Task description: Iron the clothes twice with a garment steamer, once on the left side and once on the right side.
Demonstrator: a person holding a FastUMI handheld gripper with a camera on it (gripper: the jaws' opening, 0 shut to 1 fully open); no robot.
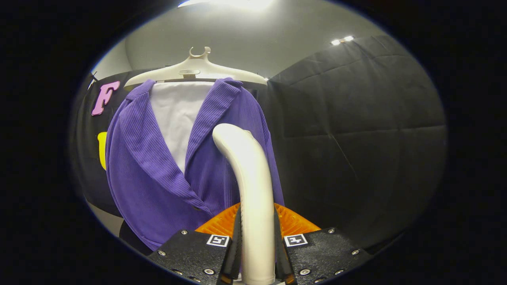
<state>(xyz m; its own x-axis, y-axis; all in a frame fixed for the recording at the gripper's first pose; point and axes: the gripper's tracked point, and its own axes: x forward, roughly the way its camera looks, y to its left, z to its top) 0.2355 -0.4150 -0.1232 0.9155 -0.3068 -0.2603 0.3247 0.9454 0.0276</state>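
Note:
A purple ribbed jacket hangs on a cream hanger over a white board, just ahead of the fingers. My gripper is shut on the white handle of the garment steamer, both fingers pressing its sides. The handle rises between the fingers and curves forward at its top. The steamer's head is against the jacket's right front panel, near chest height; the head's face is hidden behind the handle. An orange ribbed part of the steamer shows just beyond the fingers.
Black padded booth cloth stands to the right of the jacket and behind it. A grey wall and ceiling lights are above the hanger.

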